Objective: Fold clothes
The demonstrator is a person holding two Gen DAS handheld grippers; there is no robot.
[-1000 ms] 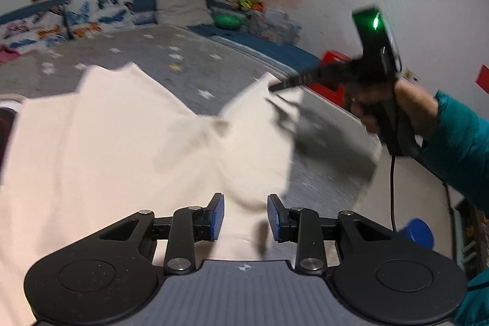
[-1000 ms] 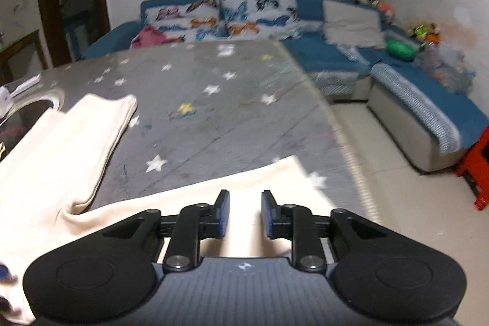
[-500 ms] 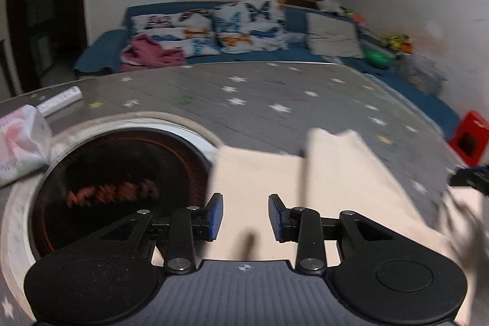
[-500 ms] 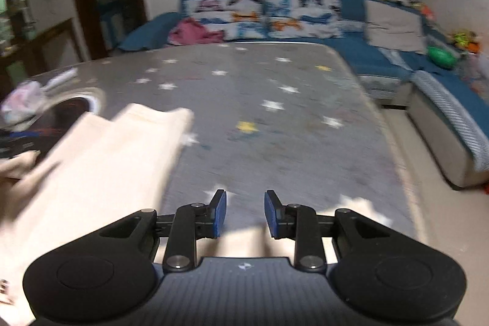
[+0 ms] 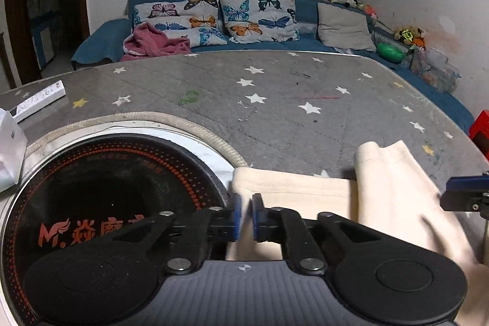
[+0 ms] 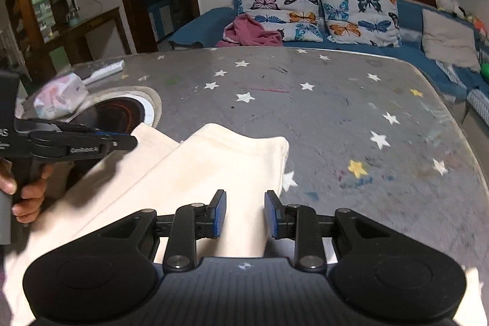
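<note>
A cream garment [image 5: 305, 191] lies on the grey star-patterned table [image 5: 275, 100], folded lengthwise, its two narrow ends pointing away from me. My left gripper [image 5: 247, 217] sits at the garment's left far corner, beside the round cooker, jaws pinched to a thin slit with cream cloth in it. In the right wrist view the garment [image 6: 214, 161] runs under my right gripper [image 6: 244, 216], whose blue pads stand apart above the cloth and press on nothing. That view shows the left gripper [image 6: 133, 142] from the side, held by a hand [image 6: 27, 197].
A black round induction cooker [image 5: 107, 188] is sunk into the table at the left. A tissue pack [image 6: 61, 97] and a white remote [image 5: 39, 100] lie beyond it. A blue sofa with butterfly cushions [image 5: 259, 11] stands behind the table [image 6: 336, 112].
Both cameras have swung left across the table. The garment, earlier lifted and spread, now lies flat and folded. The left jaws have shut at its corner; the right jaws keep the same gap.
</note>
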